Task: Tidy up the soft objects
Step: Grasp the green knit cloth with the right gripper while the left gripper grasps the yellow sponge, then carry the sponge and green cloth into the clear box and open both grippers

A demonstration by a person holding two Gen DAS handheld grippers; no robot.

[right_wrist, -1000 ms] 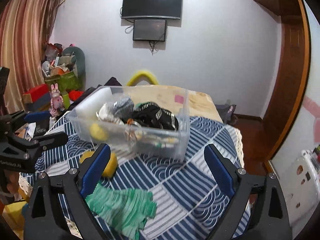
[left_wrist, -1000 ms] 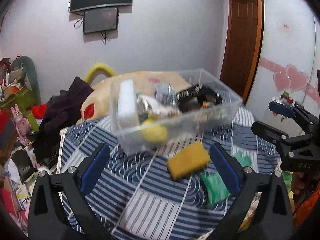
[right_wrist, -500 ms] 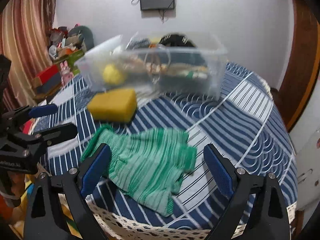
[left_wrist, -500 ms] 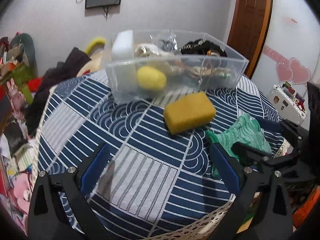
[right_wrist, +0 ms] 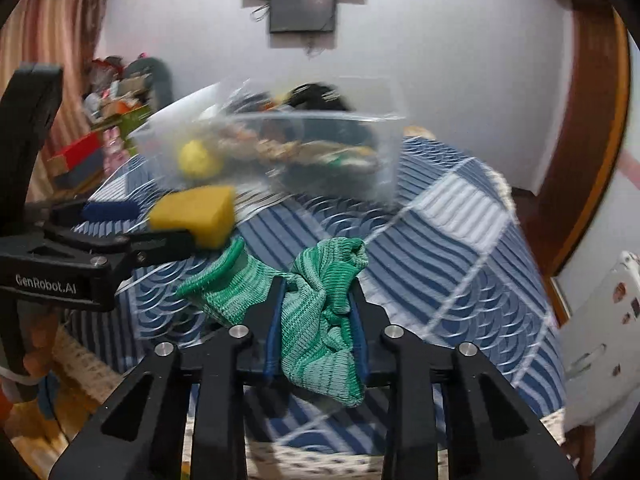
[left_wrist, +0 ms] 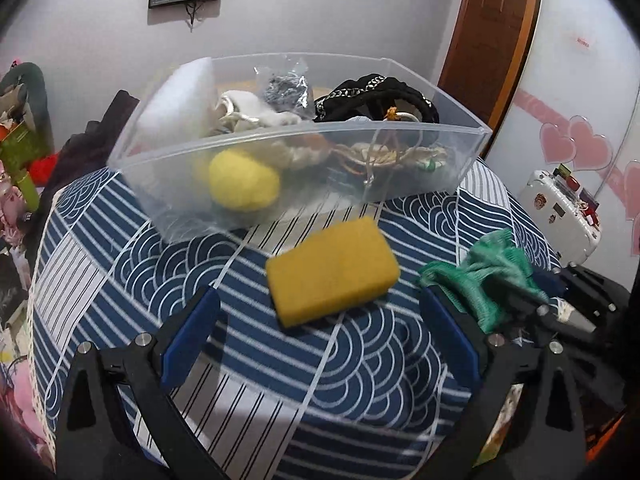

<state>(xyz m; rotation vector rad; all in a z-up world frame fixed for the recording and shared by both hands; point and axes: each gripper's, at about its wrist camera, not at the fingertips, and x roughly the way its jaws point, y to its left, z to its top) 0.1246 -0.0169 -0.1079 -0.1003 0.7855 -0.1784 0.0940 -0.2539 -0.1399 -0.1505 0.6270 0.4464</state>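
The right gripper [right_wrist: 316, 304] is clamped on the green knit cloth [right_wrist: 316, 320], its blue-padded fingers [right_wrist: 274, 320] drawn close together with the fabric bunched between them. The cloth spills out both ways: a crumpled fold rises past the fingertips, a tail hangs below the jaws, and one long strip trails off to the left toward the sponge. Its long axis runs roughly left to right across that view, slightly downhill to the left.

The left gripper [left_wrist: 320, 336] is spread wide, holding nothing. Its two blue pads [left_wrist: 188, 336] stand well apart over the blue patterned tablecloth [left_wrist: 120, 280], and the yellow sponge [left_wrist: 332, 270] lies just ahead of the gap, touched by neither pad. The sponge is a rectangular block lying flat, its long side slanting from lower left to upper right, right end aimed toward the clear plastic bin [left_wrist: 280, 168].

The bin sits just beyond the sponge on the cloth-covered table. The left camera shows the contents sharply: a yellow ball [left_wrist: 244, 180] against the near wall, a white foam block [left_wrist: 176, 96] at the left end, a black strap with chain trim [left_wrist: 376, 92], and tangled cords. In the right camera the bin [right_wrist: 272, 152] is smeared by motion blur, and only the yellow ball [right_wrist: 198, 158] reads clearly.

From the left camera the gripped cloth [left_wrist: 484, 272] shows at the right edge, with the right gripper's black frame beside it. The right camera alone shows the left gripper [right_wrist: 132, 226] side-on, with the sponge [right_wrist: 196, 216] at its fingertips.
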